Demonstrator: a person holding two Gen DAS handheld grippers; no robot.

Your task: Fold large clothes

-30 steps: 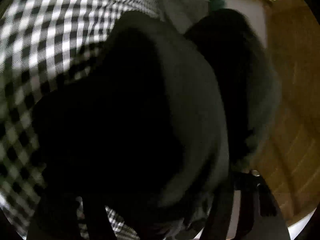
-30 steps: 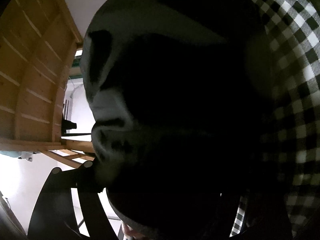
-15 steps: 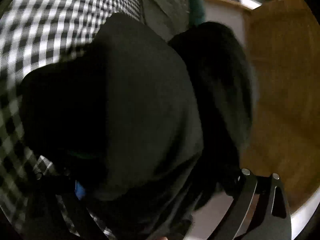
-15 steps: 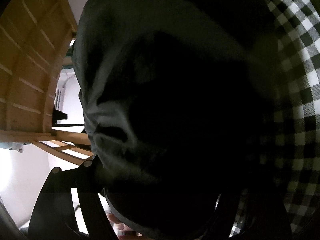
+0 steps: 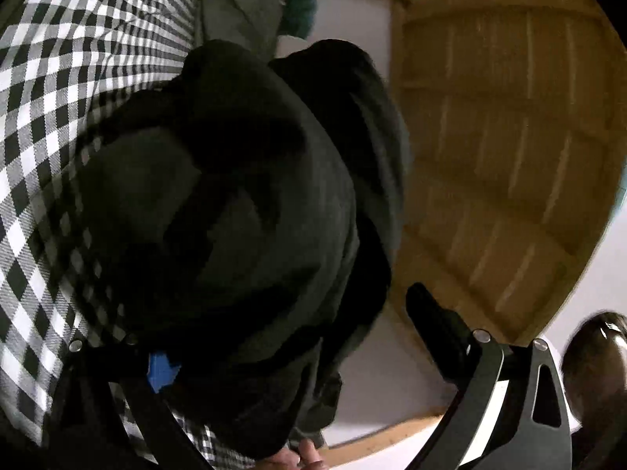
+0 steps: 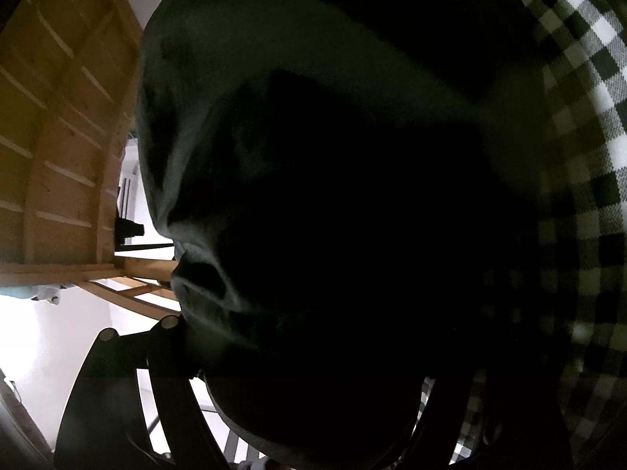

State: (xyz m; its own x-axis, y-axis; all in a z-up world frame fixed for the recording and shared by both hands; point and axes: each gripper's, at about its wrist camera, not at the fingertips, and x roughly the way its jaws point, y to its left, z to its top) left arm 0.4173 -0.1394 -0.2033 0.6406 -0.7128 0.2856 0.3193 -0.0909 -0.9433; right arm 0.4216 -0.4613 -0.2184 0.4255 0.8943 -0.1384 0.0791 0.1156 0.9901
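The dark top [image 5: 219, 203] hangs bunched over the checked cloth [image 5: 51, 90], not folded yet. Both grippers (left [image 5: 298, 356], right [image 6: 313, 384]): can't tell if they pinch it.

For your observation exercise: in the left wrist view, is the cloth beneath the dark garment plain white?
No: the cloth under the dark garment is black-and-white checked.
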